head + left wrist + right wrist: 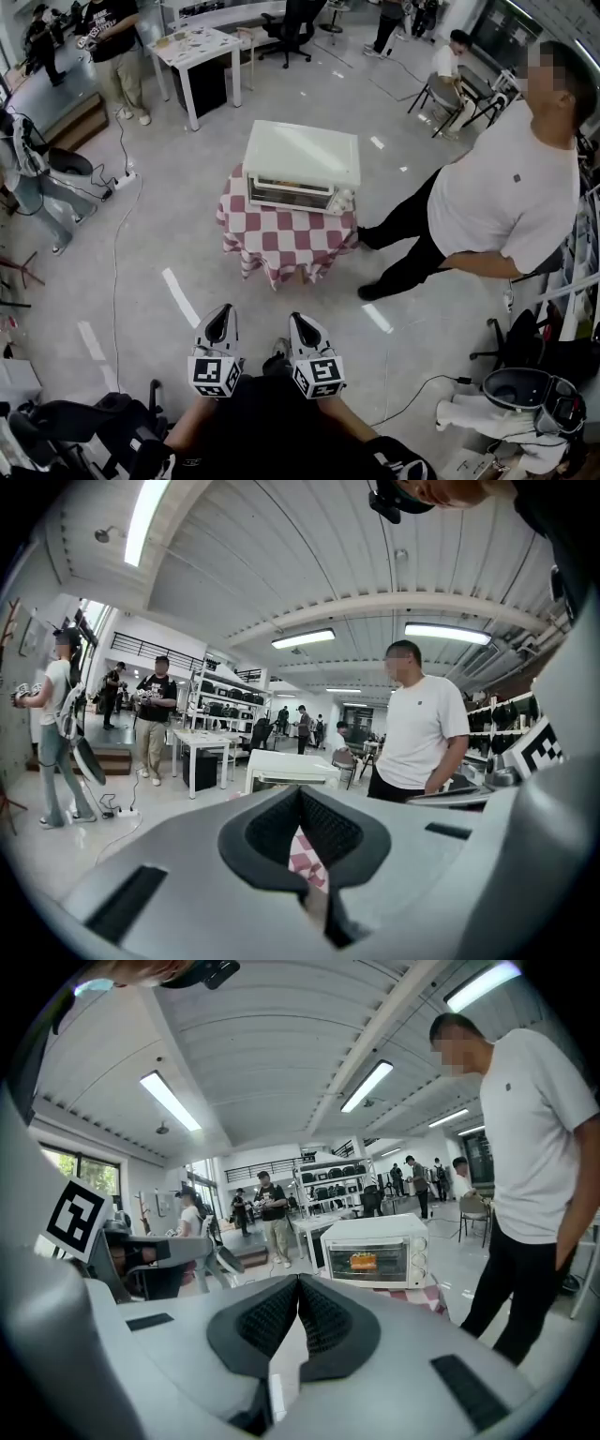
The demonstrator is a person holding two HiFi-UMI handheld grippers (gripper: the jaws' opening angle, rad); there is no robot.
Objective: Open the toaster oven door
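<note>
well ahead on the grey floor (169, 234), the white boxy metal toaster oven (302, 164) sits on a small table draped in a red-and-white checked cloth (281, 239). its glass door faces the person with the grippers and stands upright, closed against the front. through the right gripper view, the oven (375, 1251) shows something orange behind the glass and a column of round knobs at its right side.

both tools are low and close to the holder's body, well apart from the oven and touching nothing. the left gripper (222, 323), grey with a marker cube at its base, has its dark ribbed pads pressed together with nothing between them, as its own view confirms (300, 794). the right gripper (305, 323) sits just beside it, clenched the same way and empty (298, 1283). both point toward the table.

a person in a white t-shirt and black trousers (506, 197) stands near the table's right side. farther back, a white desk (192, 47) has papers on it, with other people around the room's edges.
</note>
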